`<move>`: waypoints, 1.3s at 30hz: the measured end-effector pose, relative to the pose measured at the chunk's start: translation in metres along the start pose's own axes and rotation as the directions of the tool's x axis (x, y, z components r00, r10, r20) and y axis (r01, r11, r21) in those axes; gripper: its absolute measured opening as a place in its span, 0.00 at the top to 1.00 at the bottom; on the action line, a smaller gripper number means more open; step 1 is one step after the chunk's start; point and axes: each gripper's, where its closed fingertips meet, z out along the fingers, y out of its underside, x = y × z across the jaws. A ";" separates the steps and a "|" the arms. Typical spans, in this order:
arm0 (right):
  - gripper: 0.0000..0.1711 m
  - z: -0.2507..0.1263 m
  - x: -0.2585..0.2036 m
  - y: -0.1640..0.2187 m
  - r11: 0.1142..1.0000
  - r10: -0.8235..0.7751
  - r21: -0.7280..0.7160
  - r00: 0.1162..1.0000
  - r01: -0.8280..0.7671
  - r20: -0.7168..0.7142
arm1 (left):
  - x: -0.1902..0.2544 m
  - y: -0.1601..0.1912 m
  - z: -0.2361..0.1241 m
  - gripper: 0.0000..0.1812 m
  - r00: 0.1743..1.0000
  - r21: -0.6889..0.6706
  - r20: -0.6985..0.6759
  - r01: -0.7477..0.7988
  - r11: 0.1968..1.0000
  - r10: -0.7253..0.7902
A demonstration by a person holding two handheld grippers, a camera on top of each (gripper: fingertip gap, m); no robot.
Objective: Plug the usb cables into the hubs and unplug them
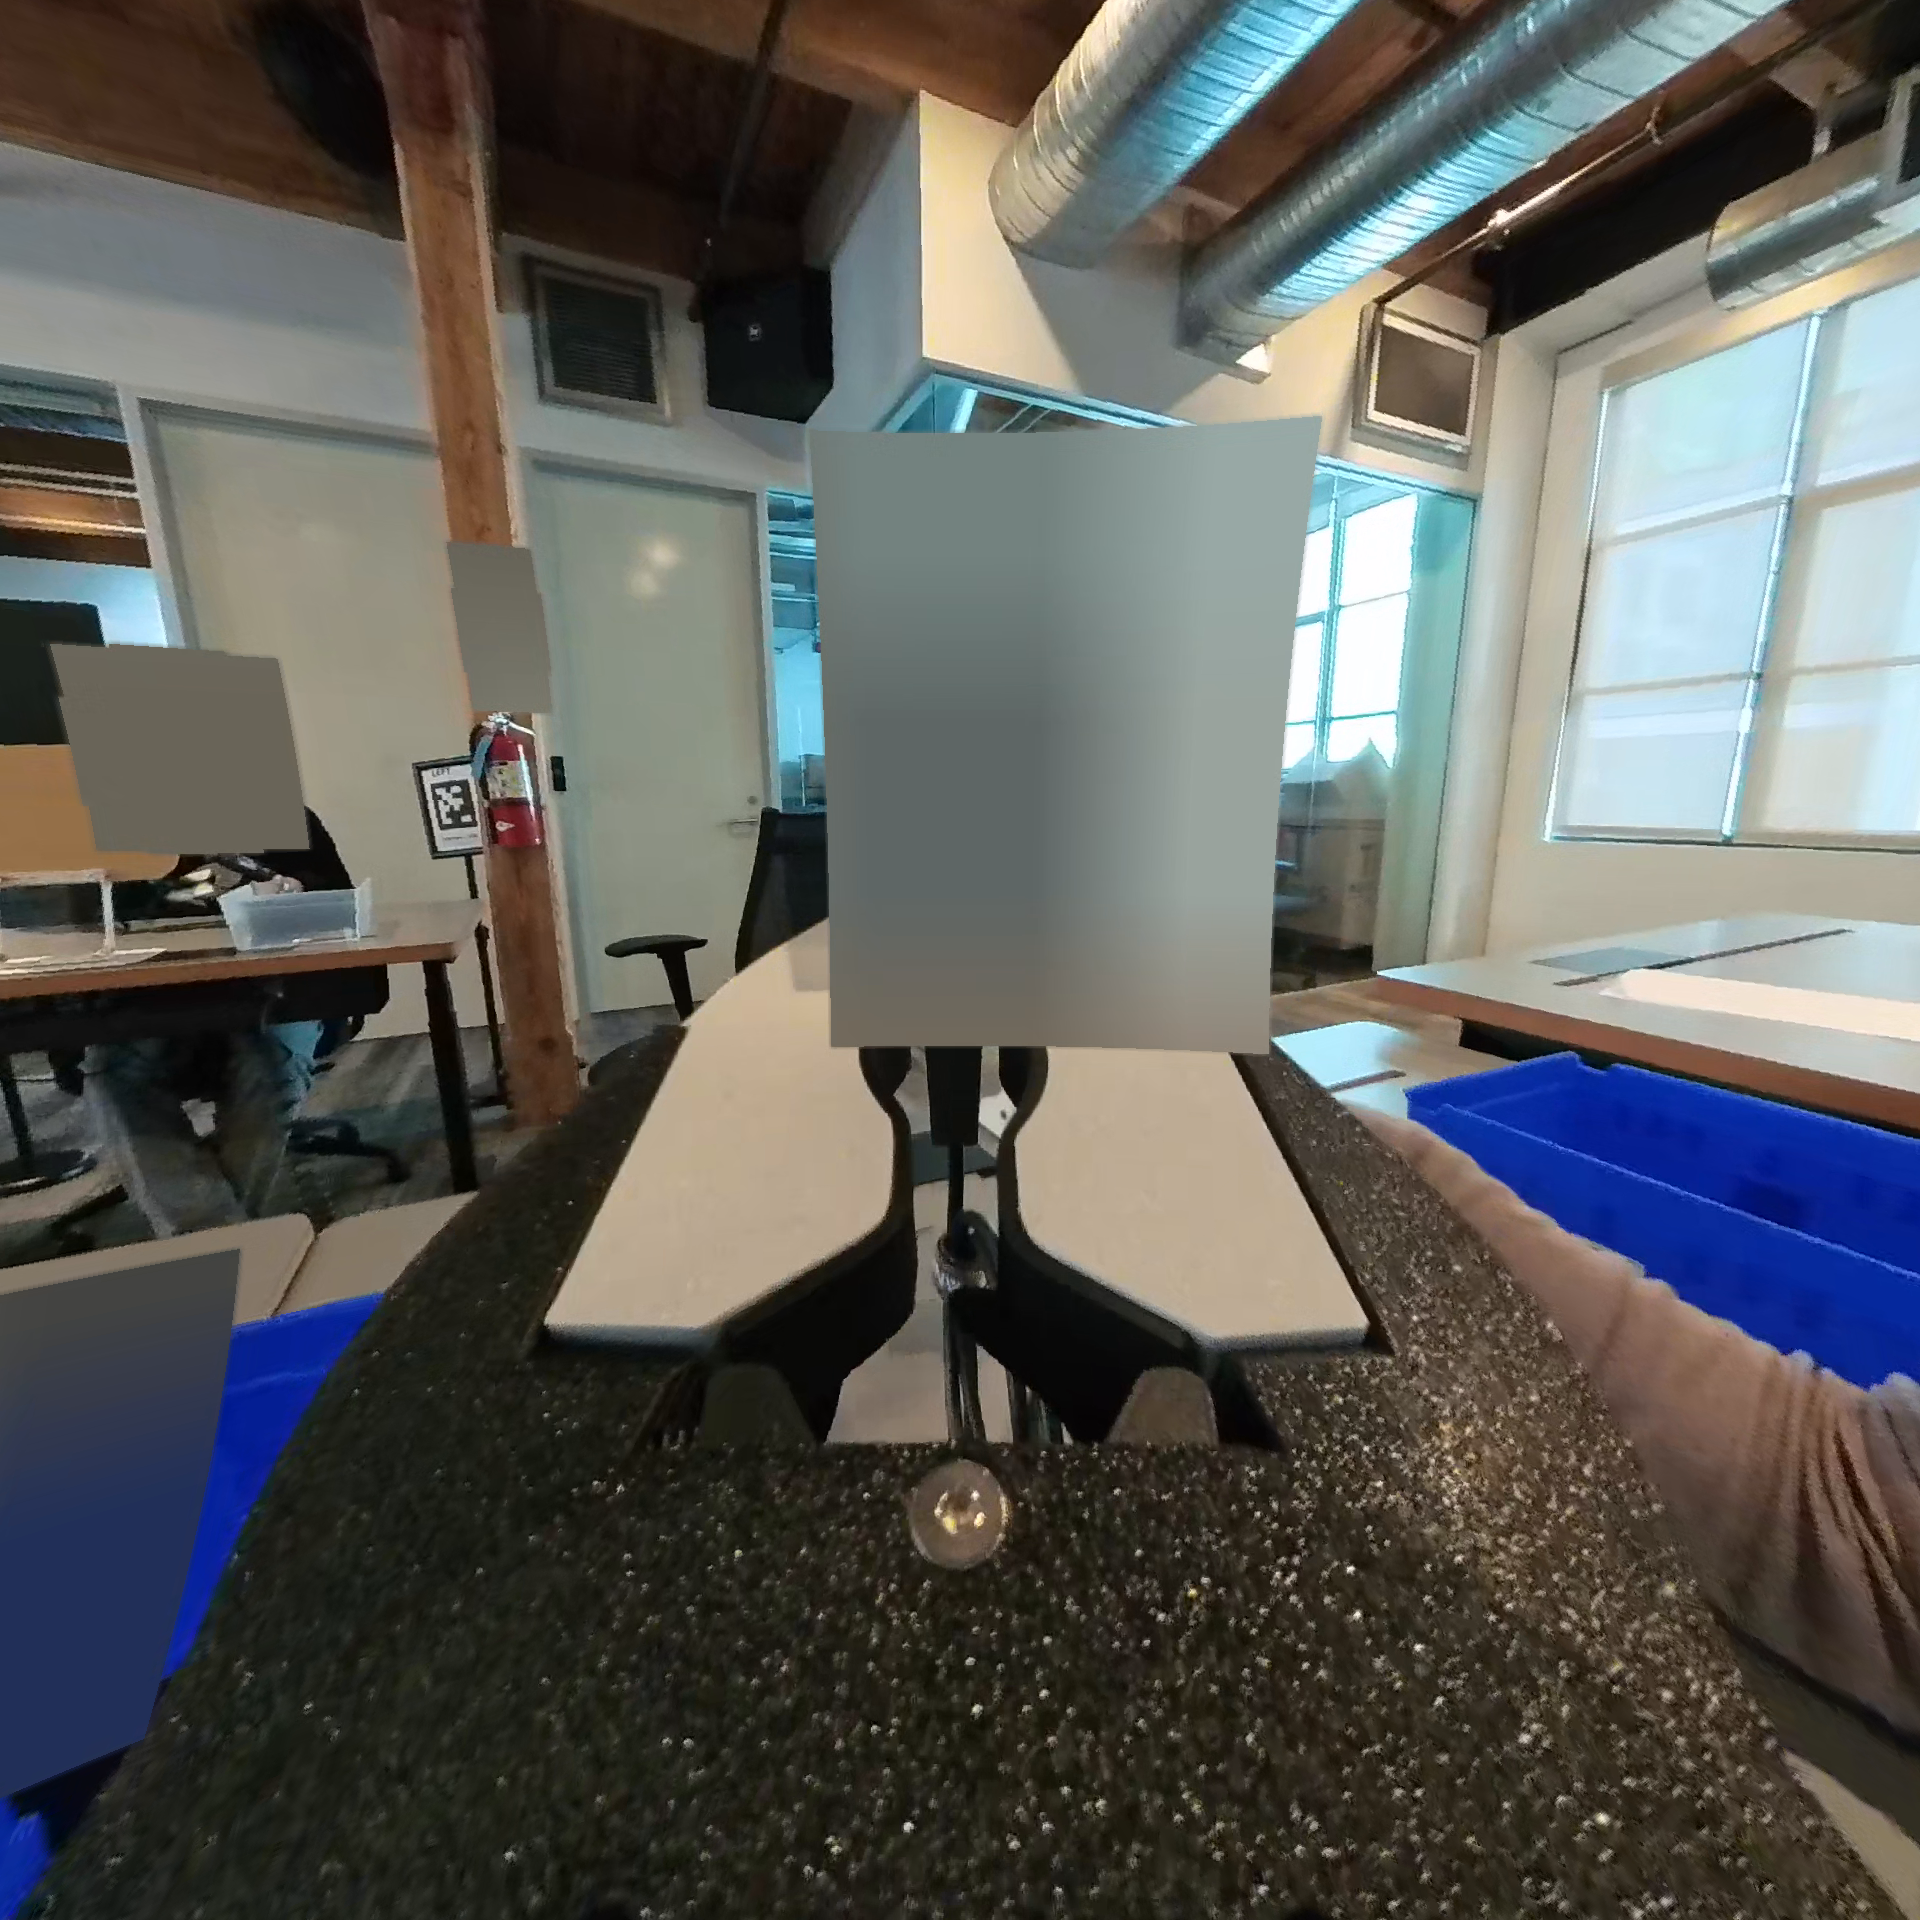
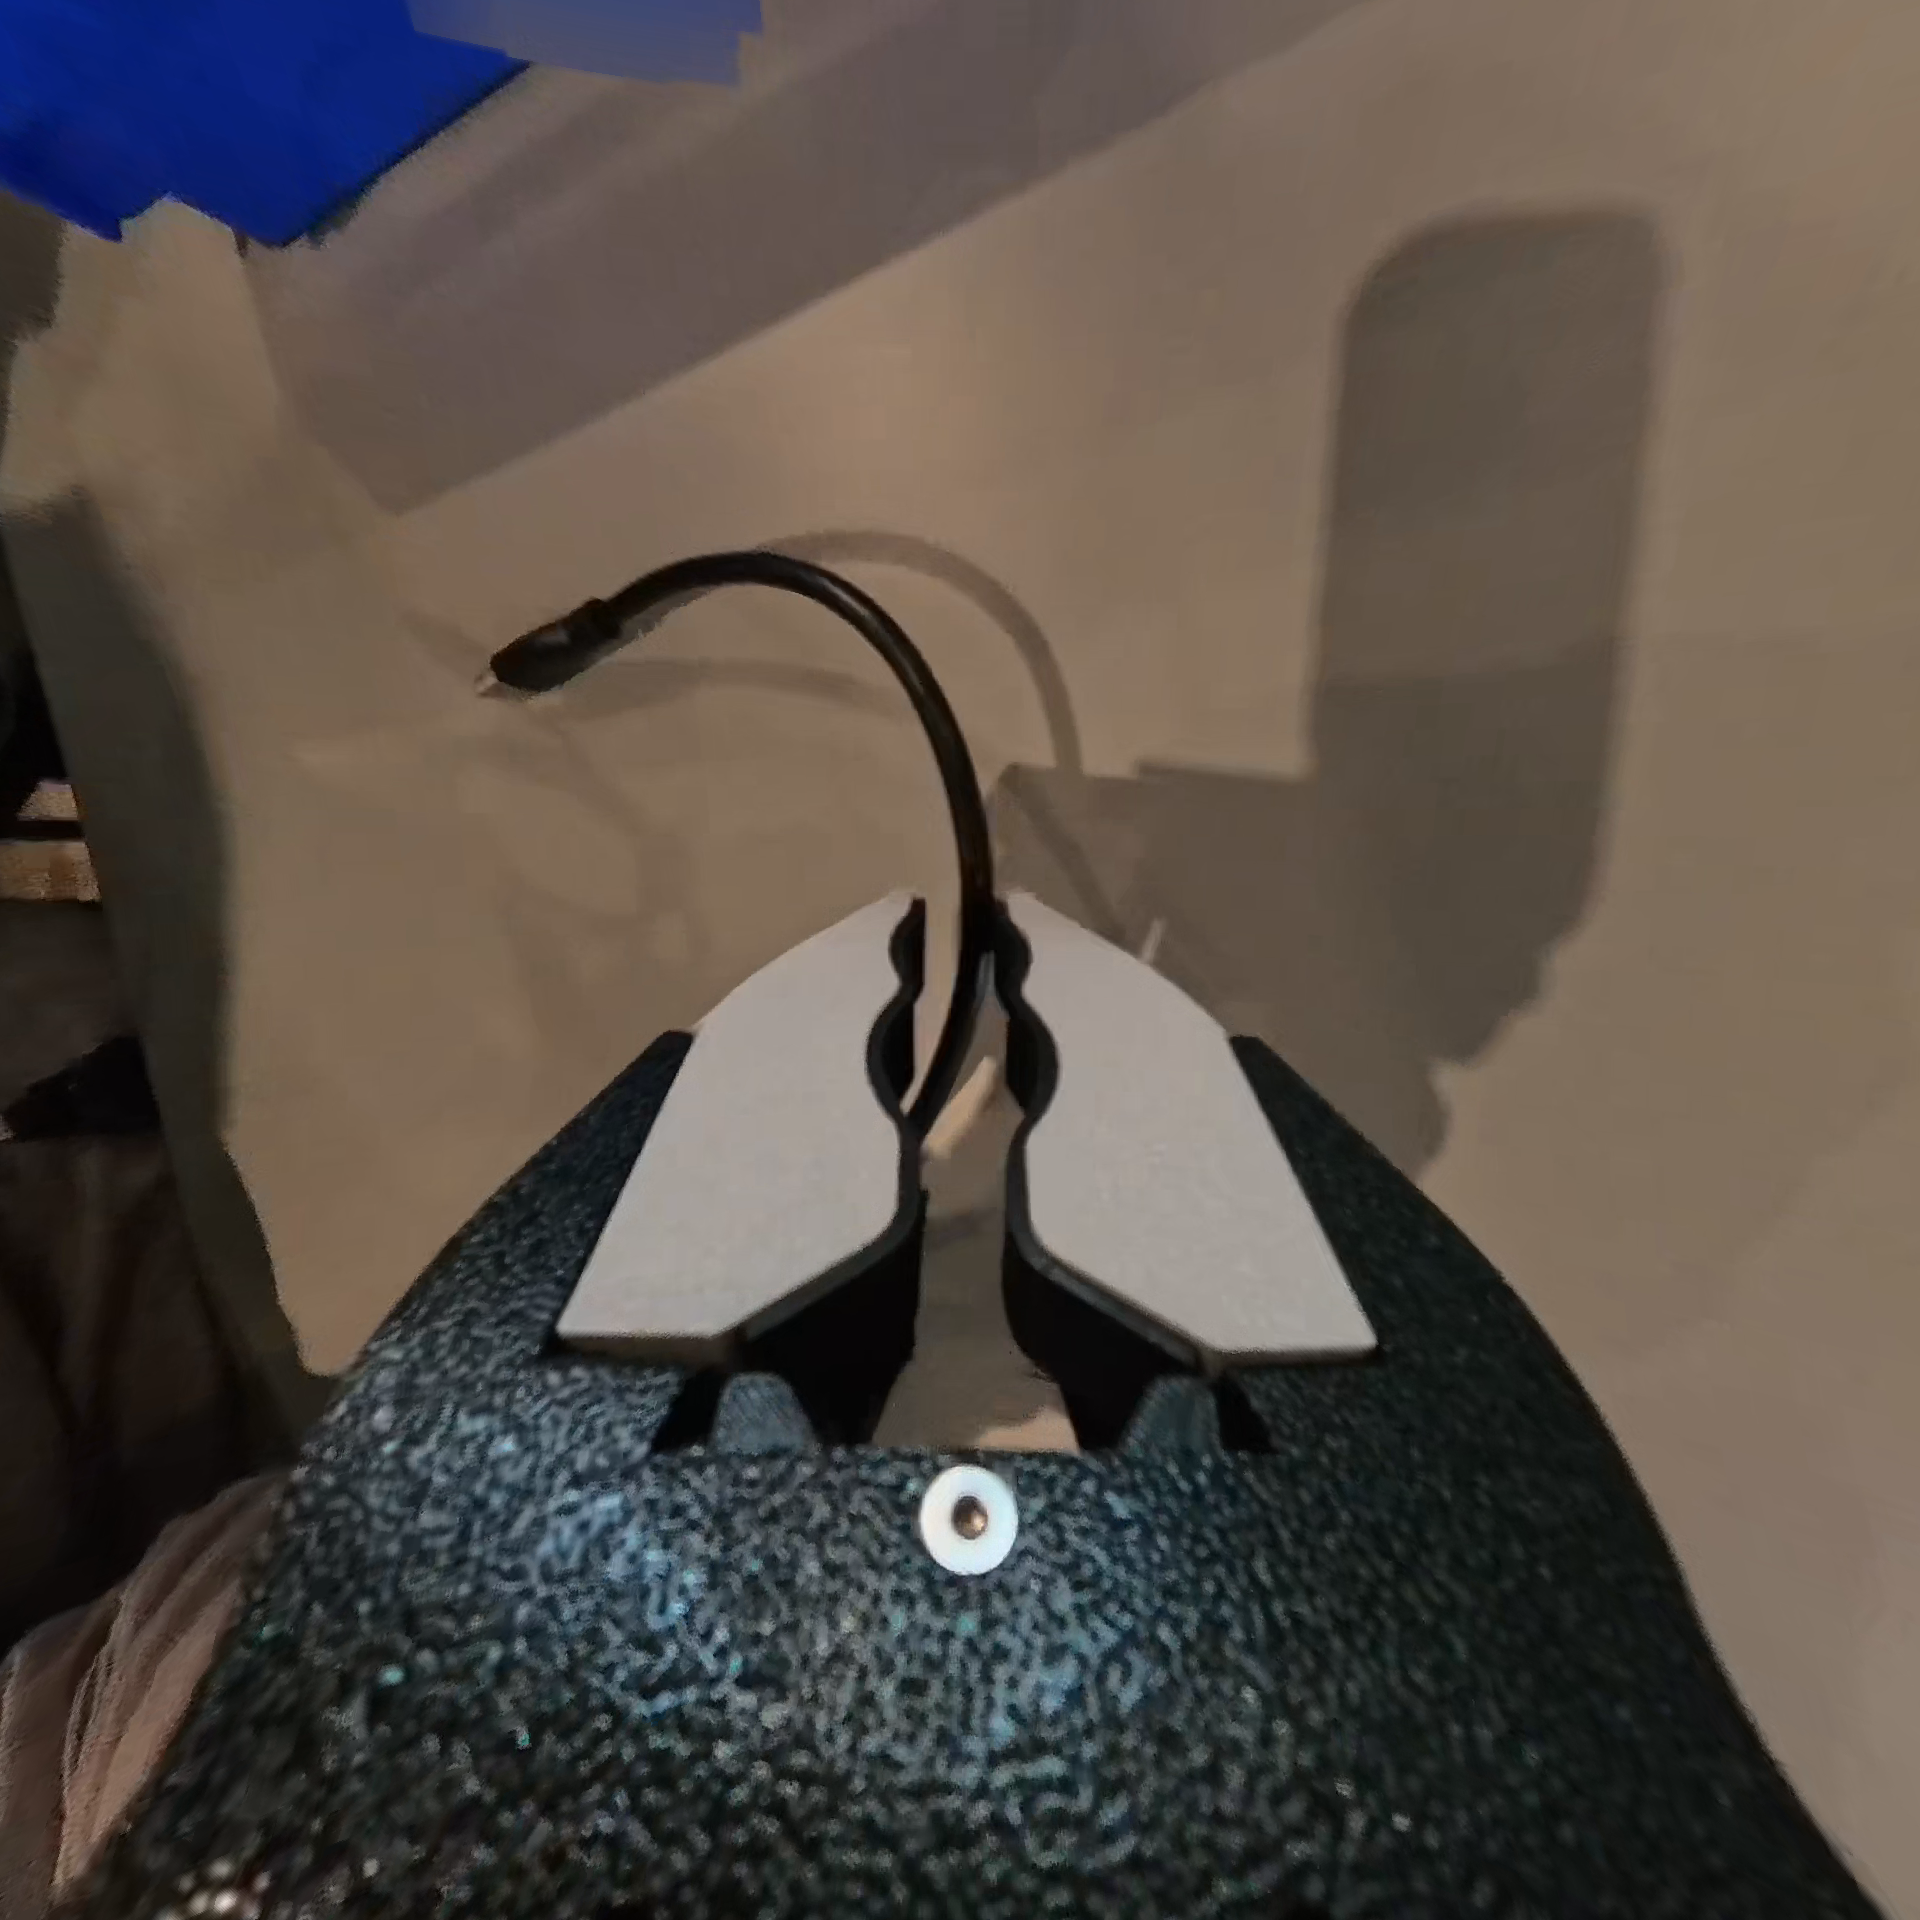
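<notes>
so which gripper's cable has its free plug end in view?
The right gripper: its black cable arcs up and left to a bare plug tip in open air. The left gripper's cable runs straight up behind a blur patch.

an open office with a dark wood-beam ceiling (image 1: 644, 114), silver ducts (image 1: 1226, 156) overhead and a timber post (image 1: 457, 416). pale walls, a white door (image 1: 655, 727), bright blinded windows (image 1: 1756, 582) at right. wood-topped desks (image 1: 343, 935), a black chair (image 1: 769, 914), a red extinguisher (image 1: 509, 784).
</notes>
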 end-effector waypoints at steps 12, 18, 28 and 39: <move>0.75 -0.076 -0.049 -0.082 0.862 -0.199 0.445 0.970 0.242 -0.142 | -0.007 0.001 -0.014 0.94 0.992 -0.006 -0.084 0.094 0.996 -0.094; 0.77 -0.074 -0.080 -0.119 0.764 -0.313 0.528 0.929 0.371 -0.198 | -0.013 -0.008 -0.023 0.94 0.994 0.038 -0.067 0.093 0.995 -0.091; 0.78 -0.126 -0.068 -0.106 0.684 -0.231 0.645 0.939 0.342 -0.253 | -0.015 -0.032 -0.019 0.94 0.999 0.113 -0.051 0.018 0.993 -0.013; 0.78 -0.172 -0.067 -0.082 0.590 -0.193 0.743 0.949 0.316 -0.250 | 0.005 -0.045 0.012 0.94 0.997 0.122 -0.071 -0.036 0.992 0.044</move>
